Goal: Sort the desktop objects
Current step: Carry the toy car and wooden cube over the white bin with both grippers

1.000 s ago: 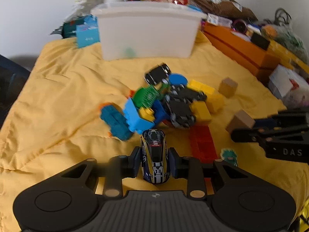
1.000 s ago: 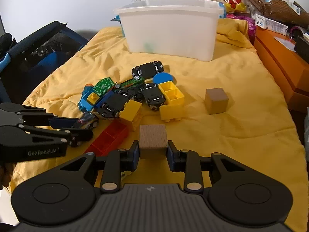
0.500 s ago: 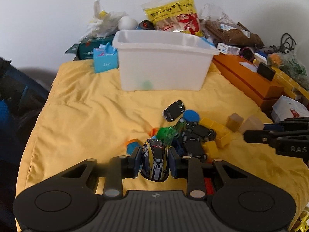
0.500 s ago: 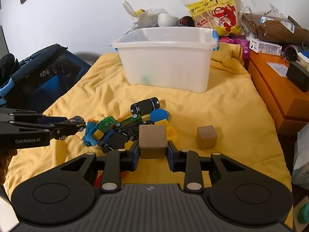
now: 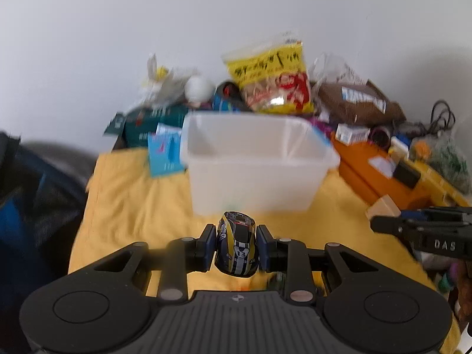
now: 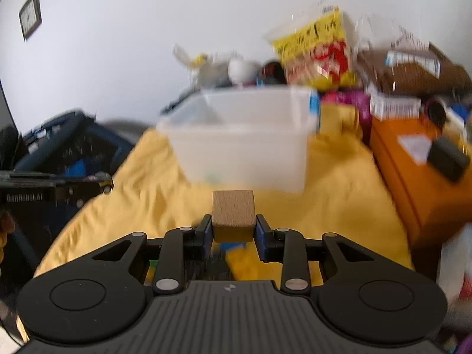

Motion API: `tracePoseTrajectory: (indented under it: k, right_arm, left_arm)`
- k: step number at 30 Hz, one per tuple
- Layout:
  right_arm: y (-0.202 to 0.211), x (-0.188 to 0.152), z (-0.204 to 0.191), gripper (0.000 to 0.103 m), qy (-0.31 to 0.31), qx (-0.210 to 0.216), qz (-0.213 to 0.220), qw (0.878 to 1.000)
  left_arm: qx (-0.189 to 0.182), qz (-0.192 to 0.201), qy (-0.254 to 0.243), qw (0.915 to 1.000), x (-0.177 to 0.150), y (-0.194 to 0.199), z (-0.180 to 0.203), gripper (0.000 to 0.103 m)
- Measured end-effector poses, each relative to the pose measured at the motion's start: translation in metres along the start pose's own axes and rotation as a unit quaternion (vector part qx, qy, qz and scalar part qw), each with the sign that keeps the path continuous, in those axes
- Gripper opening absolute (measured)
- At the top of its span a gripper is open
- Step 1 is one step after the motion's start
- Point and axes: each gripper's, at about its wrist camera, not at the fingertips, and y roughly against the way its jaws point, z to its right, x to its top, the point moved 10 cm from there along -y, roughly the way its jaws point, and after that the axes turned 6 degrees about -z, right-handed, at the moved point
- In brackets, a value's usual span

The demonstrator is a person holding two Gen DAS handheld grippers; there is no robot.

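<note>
My left gripper (image 5: 236, 244) is shut on a yellow and dark blue toy race car (image 5: 237, 243), held in the air above the yellow cloth. My right gripper (image 6: 233, 230) is shut on a wooden cube (image 6: 233, 211), also lifted. Straight ahead in both views stands the white plastic bin (image 5: 253, 165), (image 6: 242, 144), its opening facing up. In the left wrist view the right gripper (image 5: 380, 216) reaches in from the right with the wooden cube (image 5: 383, 206). The left gripper (image 6: 101, 180) with the toy car (image 6: 103, 179) shows at the left of the right wrist view. The toy pile is mostly hidden under the grippers.
The yellow cloth (image 5: 132, 206) covers the table. Behind the bin lie snack bags (image 5: 271, 79), a teal box (image 5: 141, 124) and other clutter. An orange box (image 6: 413, 171) runs along the right. A dark blue bag (image 6: 67, 144) sits off the left edge.
Both grippers have risen with their loads and tilted up toward the bin. The toy pile has dropped out of sight below them, and the bin's open top now shows.
</note>
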Motion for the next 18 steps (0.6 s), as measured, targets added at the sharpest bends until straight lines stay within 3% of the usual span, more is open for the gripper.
tracePoseTrajectory:
  k: [7, 13, 18]
  right_arm:
    - [0.001, 0.081, 0.009, 0.033, 0.006, 0.010, 0.029, 1.000]
    - [-0.010, 0.125, 0.019, 0.033, 0.008, 0.012, 0.025, 1.000]
    - [-0.027, 0.149, 0.026, 0.033, 0.014, 0.010, 0.003, 1.000]
  left_arm:
    - [-0.006, 0.019, 0.005, 0.9998, 0.069, -0.010, -0.005, 0.033]
    - [-0.007, 0.024, 0.001, 0.9997, 0.118, -0.028, -0.008, 0.033]
    - [-0.021, -0.001, 0.005, 0.9998, 0.142, -0.053, -0.006, 0.033]
